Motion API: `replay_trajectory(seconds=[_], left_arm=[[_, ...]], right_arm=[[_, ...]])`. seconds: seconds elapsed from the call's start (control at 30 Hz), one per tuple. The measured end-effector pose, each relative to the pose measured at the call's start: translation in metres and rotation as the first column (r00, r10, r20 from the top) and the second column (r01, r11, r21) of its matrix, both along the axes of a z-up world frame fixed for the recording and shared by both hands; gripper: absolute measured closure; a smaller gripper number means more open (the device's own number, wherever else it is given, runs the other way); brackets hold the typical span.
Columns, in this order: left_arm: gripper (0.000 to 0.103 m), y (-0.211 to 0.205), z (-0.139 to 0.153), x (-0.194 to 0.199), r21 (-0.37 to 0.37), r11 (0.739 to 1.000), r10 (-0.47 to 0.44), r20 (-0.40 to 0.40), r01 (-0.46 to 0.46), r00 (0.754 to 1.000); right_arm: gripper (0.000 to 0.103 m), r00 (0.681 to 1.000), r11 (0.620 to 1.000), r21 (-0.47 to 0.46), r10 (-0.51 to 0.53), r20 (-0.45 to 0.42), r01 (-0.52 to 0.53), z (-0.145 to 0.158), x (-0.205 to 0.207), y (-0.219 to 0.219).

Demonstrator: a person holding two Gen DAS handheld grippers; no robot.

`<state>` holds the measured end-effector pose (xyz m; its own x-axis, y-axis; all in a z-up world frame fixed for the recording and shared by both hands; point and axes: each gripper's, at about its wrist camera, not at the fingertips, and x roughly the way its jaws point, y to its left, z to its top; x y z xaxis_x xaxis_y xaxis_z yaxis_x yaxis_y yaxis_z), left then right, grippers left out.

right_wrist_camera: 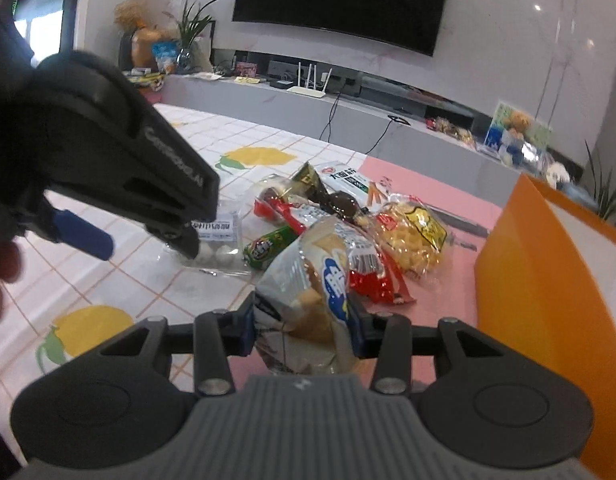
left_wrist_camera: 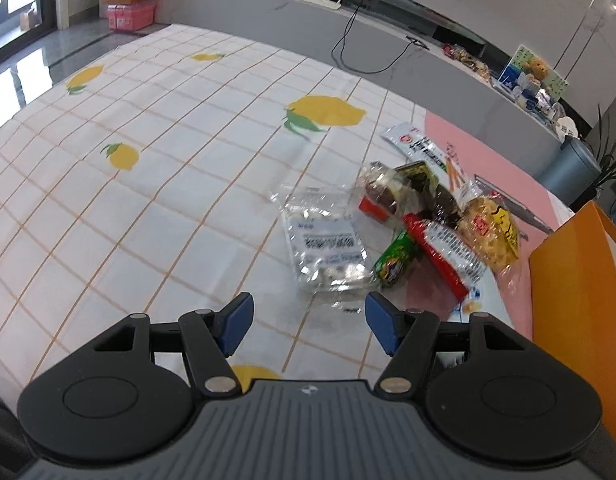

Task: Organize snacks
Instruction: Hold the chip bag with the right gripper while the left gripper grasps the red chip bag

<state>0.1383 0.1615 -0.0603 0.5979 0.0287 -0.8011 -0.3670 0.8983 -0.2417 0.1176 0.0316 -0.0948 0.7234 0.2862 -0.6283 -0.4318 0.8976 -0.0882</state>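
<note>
A pile of snack packs lies on the table: a clear pack of white candies [left_wrist_camera: 326,246], a green tube [left_wrist_camera: 392,262], a red sachet [left_wrist_camera: 444,254], a yellow puffs bag [left_wrist_camera: 490,236], dark chocolates [left_wrist_camera: 388,194] and a white sachet [left_wrist_camera: 418,144]. My left gripper [left_wrist_camera: 310,322] is open and empty, just short of the clear pack; it also shows in the right wrist view [right_wrist_camera: 147,240]. My right gripper [right_wrist_camera: 303,330] is shut on a white-and-blue biscuit bag [right_wrist_camera: 316,296], held above the table. An orange box [right_wrist_camera: 548,280] stands at the right.
A lemon-print cloth [left_wrist_camera: 147,184] and a pink mat [left_wrist_camera: 488,148] cover the table. A grey TV bench [right_wrist_camera: 348,114] with a router, cables and clutter runs behind it. The orange box also shows at the right edge of the left wrist view [left_wrist_camera: 580,288].
</note>
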Motion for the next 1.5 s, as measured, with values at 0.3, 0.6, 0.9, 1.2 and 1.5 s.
replay_trajectory(seconds=[0.3, 0.6, 0.9, 1.2, 1.5], left_arm=[[0.028, -0.016, -0.004, 0.018, -0.219, 0.97, -0.101, 0.042, 0.108, 0.994], [0.028, -0.023, -0.023, 0.05, -0.394, 0.917, -0.053, 0.048, 0.068, 0.997], [0.033, -0.019, -0.049, 0.084, -0.532, 0.841, -0.073, 0.066, 0.096, 0.995], [0.068, -0.011, -0.066, 0.089, -0.602, 0.796, -0.031, 0.065, 0.064, 0.997], [0.074, -0.012, -0.023, 0.06, -0.488, 0.867, -0.01, 0.193, 0.104, 0.981]], right_arm=[[0.061, 0.981, 0.981, 0.021, -0.194, -0.024, 0.195, -0.001, 0.001, -0.024], [0.059, 0.977, 0.976, 0.059, -0.209, -0.043, 0.211, -0.004, 0.006, -0.036], [0.057, 0.976, 0.975, 0.042, -0.216, -0.029, 0.217, -0.012, 0.013, -0.039], [0.057, 0.973, 0.973, 0.038, -0.228, -0.02, 0.229, -0.014, 0.015, -0.04], [0.06, 0.977, 0.972, 0.096, -0.214, -0.018, 0.214, -0.002, 0.008, -0.037]])
